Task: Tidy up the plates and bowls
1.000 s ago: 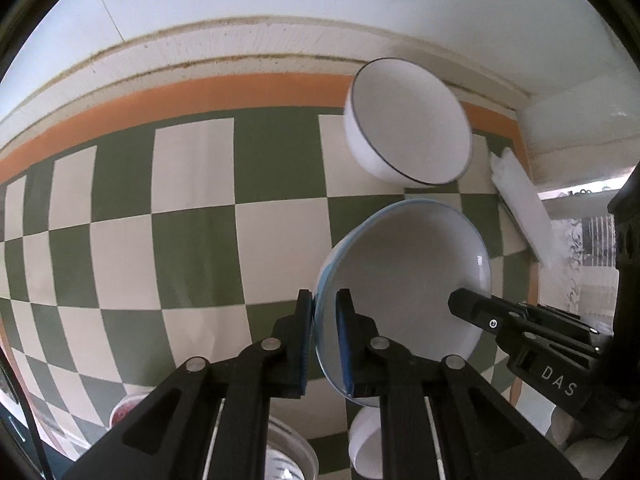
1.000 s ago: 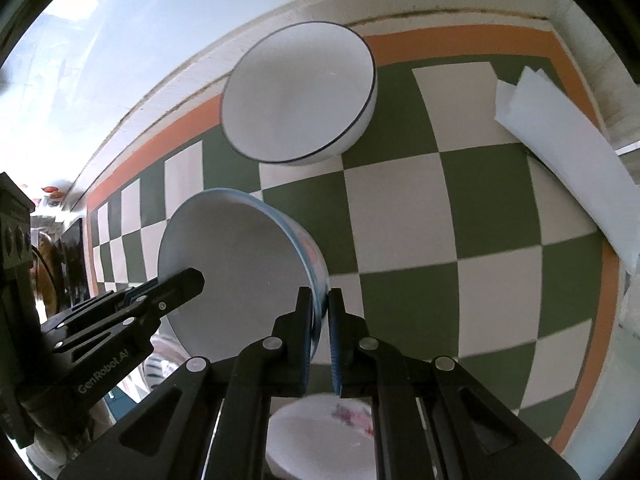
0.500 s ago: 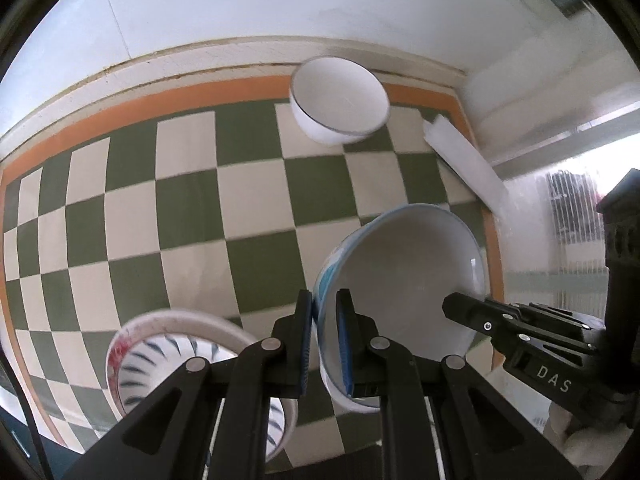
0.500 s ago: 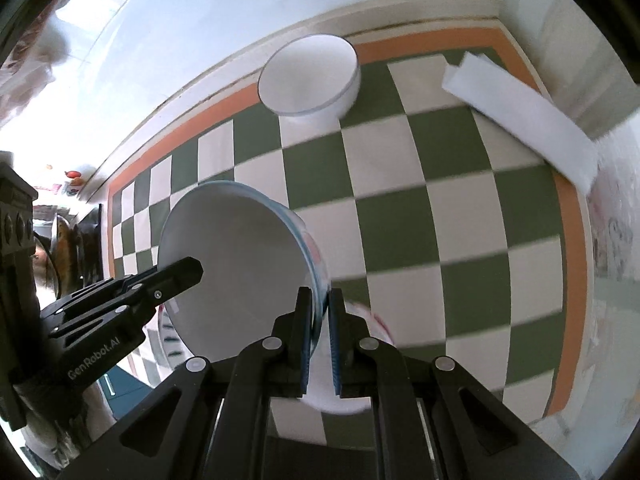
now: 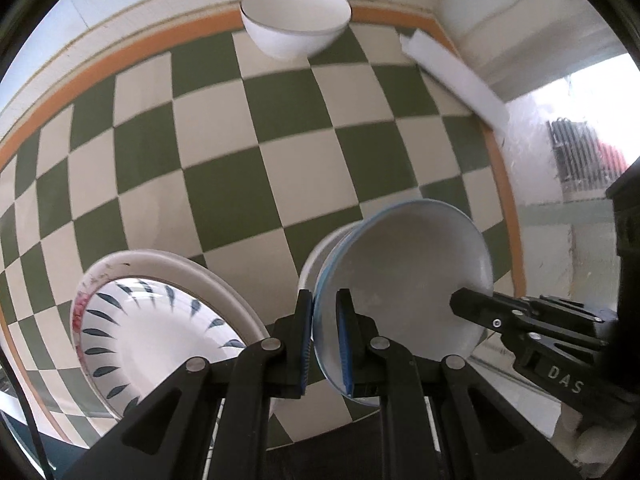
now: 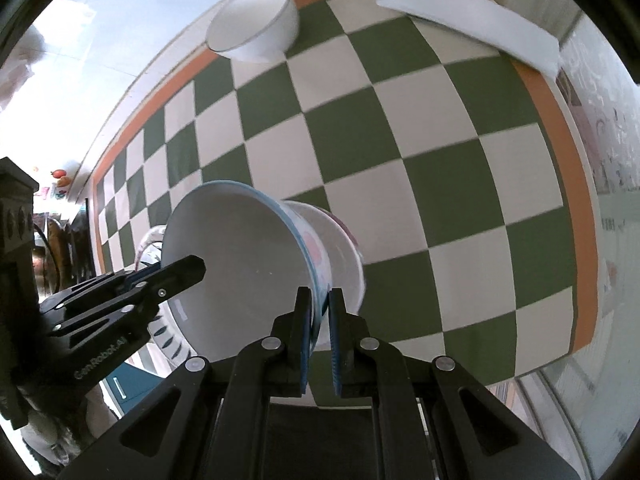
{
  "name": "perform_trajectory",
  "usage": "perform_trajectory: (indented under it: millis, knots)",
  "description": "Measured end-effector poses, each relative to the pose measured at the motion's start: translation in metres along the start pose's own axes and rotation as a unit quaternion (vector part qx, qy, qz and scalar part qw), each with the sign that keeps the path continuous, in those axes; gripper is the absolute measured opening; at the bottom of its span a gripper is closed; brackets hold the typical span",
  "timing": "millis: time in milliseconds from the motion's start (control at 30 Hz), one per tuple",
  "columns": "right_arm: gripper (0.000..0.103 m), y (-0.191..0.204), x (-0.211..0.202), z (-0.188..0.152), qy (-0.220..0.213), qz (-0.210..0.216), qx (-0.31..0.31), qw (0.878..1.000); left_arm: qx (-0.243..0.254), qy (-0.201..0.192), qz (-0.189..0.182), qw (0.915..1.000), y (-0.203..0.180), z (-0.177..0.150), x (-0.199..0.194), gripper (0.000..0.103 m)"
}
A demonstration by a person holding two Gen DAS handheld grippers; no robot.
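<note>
The blue-rimmed white ceramic bowl [image 5: 404, 292], low and right of centre, is clamped at opposite rims by the left gripper [image 5: 323, 340] and right gripper [image 6: 319, 320], so judging by the leaf-patterned dish [image 5: 160, 332] lower left and the plain white bowl [image 5: 295, 24] at top, stacking remains unfinished.

Both grippers are built of black plastic linkages joined by round silver screws. Blue ribbed pads line the left gripper [image 5: 323, 334] and right gripper [image 6: 320, 322] fingers. White lettering is printed on each.
</note>
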State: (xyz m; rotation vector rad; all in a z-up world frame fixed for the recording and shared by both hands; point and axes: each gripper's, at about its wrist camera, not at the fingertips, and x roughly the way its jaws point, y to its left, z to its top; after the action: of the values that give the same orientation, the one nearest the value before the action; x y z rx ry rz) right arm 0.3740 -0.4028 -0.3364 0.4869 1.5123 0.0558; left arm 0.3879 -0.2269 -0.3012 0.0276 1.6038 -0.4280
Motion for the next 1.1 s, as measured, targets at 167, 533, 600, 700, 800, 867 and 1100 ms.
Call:
perform_trajectory:
  millis: [167, 533, 600, 700, 800, 867, 1100]
  knots:
    - [0.010, -0.007, 0.012, -0.001, 0.011, -0.007, 0.004, 1.000, 0.000, 0.017, 0.006, 0.9998, -0.002, 0.002, 0.016, 0.010]
    - [0.012, -0.014, 0.026, 0.008, 0.041, -0.005, 0.014, 0.999, -0.002, 0.030, 0.019, 0.9994, -0.002, 0.006, 0.031, 0.010]
    - [0.012, -0.015, 0.026, 0.010, 0.044, -0.005, 0.012, 0.999, -0.009, 0.035, 0.012, 0.9993, 0.001, 0.007, 0.030, 0.010]
    - [0.012, -0.013, 0.016, 0.014, 0.043, 0.003, 0.006, 0.999, -0.018, 0.028, 0.000, 0.9995, 0.005, 0.009, 0.016, 0.011]
    - [0.012, -0.009, -0.012, 0.022, 0.017, 0.011, -0.002, 1.000, -0.022, -0.002, -0.006, 0.9997, 0.006, 0.018, -0.014, 0.011]
    - [0.013, -0.004, -0.034, 0.034, -0.006, 0.014, -0.012, 1.000, -0.029, -0.030, -0.013, 0.9990, 0.008, 0.031, -0.037, 0.013]
    - [0.056, 0.024, -0.069, 0.106, -0.085, 0.030, -0.066, 0.994, -0.103, -0.093, 0.002, 0.9904, 0.054, 0.100, -0.062, 0.040]
